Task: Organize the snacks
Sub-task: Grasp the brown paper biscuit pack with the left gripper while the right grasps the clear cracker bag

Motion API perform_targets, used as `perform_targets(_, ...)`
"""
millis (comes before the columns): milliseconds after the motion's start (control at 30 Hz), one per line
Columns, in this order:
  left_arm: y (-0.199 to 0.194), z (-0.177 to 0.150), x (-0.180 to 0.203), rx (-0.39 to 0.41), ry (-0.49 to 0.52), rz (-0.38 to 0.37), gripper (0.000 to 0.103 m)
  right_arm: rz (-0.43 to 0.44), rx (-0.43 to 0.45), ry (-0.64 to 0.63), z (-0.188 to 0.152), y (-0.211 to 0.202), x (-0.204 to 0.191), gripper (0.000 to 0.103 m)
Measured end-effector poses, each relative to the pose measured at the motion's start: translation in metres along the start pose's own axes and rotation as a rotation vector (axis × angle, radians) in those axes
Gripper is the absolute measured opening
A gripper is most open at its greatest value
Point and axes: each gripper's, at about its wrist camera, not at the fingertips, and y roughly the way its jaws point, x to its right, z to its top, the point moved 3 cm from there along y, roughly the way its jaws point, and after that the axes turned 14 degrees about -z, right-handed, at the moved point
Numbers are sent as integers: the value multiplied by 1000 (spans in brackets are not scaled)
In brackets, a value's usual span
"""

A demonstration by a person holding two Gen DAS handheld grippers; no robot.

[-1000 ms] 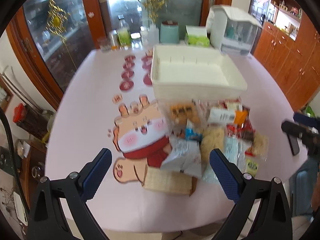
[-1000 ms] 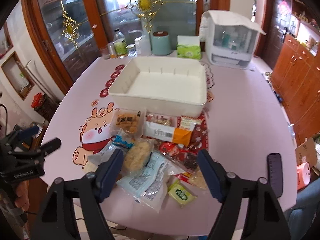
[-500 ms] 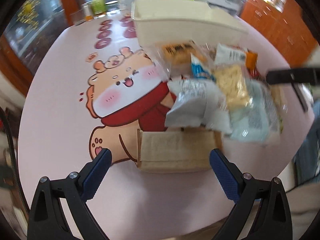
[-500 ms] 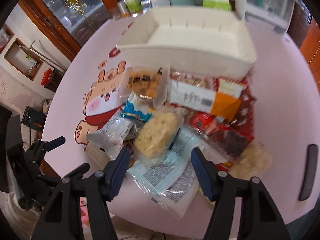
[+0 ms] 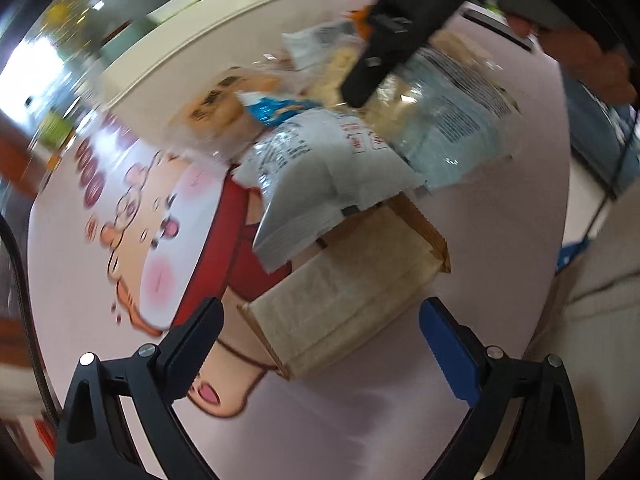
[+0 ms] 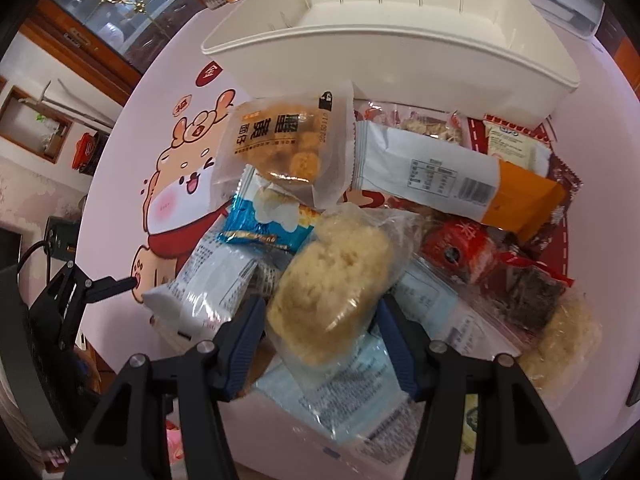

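A pile of snack packets lies on the pink table before a white bin (image 6: pixel 400 40). My left gripper (image 5: pixel 320 336) is open, its fingers either side of a beige packet (image 5: pixel 344 292) at the near edge of the pile. A grey-white packet (image 5: pixel 324 176) lies just beyond it. My right gripper (image 6: pixel 324 336) is open around a clear bag of pale puffed snack (image 6: pixel 332 280), fingers close to its sides; whether they touch it I cannot tell. The right gripper also shows in the left wrist view (image 5: pixel 400 28), over the pile.
Around the puffed bag lie a blue packet (image 6: pixel 264 224), a cookie bag (image 6: pixel 284 148), a white-and-orange bar (image 6: pixel 456 184), red packets (image 6: pixel 500 268) and a light-blue packet (image 6: pixel 352 396). Bottles and a white appliance stand behind the bin. The table's near edge is close under both grippers.
Both grippers have come down and forward to the pile. The left now straddles the beige packet. The right has narrowed around the puffed snack bag.
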Motion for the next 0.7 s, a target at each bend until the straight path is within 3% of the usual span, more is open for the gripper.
perform_targets(267,18,4,-6,-56,128,-98,98,12,-29,47,2,14,-1,45)
perform_targets(467,31,8,-14,-88,155,-177,98,37,-28,94,2,13,2,45)
perform_targets(700,44,9,-7,-94,144,-213,98,39,-21,129,3,14,5,45)
